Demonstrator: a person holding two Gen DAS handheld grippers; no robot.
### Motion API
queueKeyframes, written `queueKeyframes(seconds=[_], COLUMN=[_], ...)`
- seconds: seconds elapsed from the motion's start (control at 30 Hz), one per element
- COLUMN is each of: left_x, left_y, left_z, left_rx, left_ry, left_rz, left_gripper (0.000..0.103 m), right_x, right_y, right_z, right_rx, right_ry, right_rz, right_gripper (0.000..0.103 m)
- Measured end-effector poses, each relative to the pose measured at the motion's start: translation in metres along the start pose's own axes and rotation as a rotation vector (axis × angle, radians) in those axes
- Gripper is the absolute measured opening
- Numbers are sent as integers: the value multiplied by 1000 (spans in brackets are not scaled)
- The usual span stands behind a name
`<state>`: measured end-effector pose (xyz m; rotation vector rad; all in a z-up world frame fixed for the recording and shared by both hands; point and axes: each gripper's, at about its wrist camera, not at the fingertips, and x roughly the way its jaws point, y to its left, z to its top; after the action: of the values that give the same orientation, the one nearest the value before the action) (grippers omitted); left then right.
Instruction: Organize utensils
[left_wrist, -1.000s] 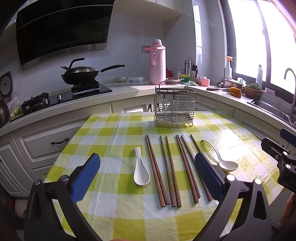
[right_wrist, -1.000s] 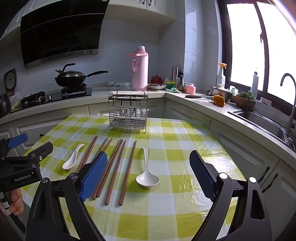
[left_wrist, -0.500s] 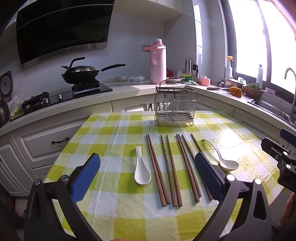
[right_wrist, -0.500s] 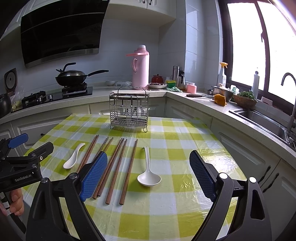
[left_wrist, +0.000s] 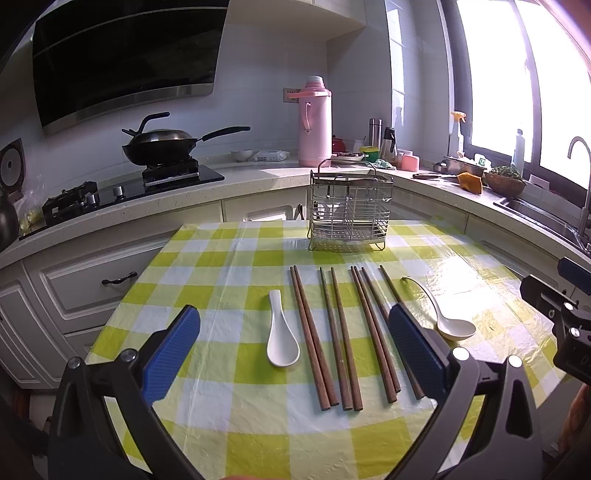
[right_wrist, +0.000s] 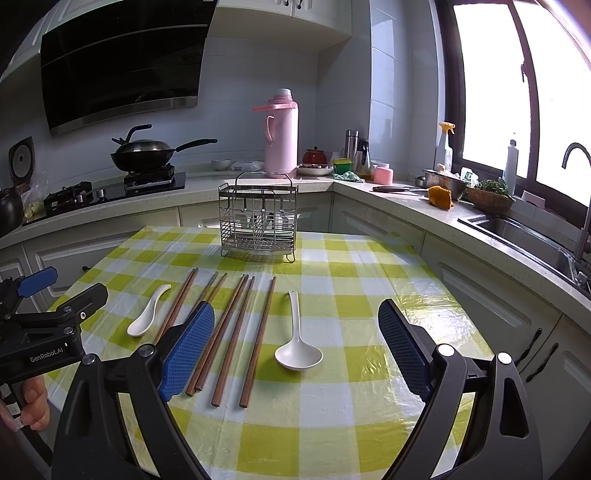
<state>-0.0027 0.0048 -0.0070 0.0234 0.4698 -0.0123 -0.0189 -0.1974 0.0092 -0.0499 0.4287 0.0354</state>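
Note:
Several brown wooden chopsticks (left_wrist: 334, 334) lie side by side on the green-checked table, also in the right wrist view (right_wrist: 236, 328). A short white spoon (left_wrist: 280, 338) lies left of them, seen too in the right wrist view (right_wrist: 147, 312). A long-handled white spoon (left_wrist: 445, 315) lies right of them, and shows in the right wrist view (right_wrist: 297, 339). A wire utensil rack (left_wrist: 349, 210) stands at the table's far side, also in the right wrist view (right_wrist: 258, 219). My left gripper (left_wrist: 291, 354) is open and empty above the near table. My right gripper (right_wrist: 297, 354) is open and empty.
The kitchen counter behind holds a pink thermos (left_wrist: 314, 122), a wok on a stove (left_wrist: 162, 144) and small jars. A sink (right_wrist: 517, 232) lies to the right. The table edge (left_wrist: 122, 306) drops off at left toward white cabinets.
Both grippers have drifted slightly; the view has shifted a little. Nothing on the table has moved and both stay open.

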Motion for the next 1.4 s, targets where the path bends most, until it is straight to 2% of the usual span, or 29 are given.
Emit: queueKeyframes(seconds=[1.4], left_x=[0], left_y=[3], left_z=[6], left_rx=[-31], left_ry=[-6], left_rz=[-3], left_gripper=[99], right_x=[2], right_y=[1], right_z=[-1], right_rx=[13], right_ry=[7], right_rz=[4], right_gripper=[85])
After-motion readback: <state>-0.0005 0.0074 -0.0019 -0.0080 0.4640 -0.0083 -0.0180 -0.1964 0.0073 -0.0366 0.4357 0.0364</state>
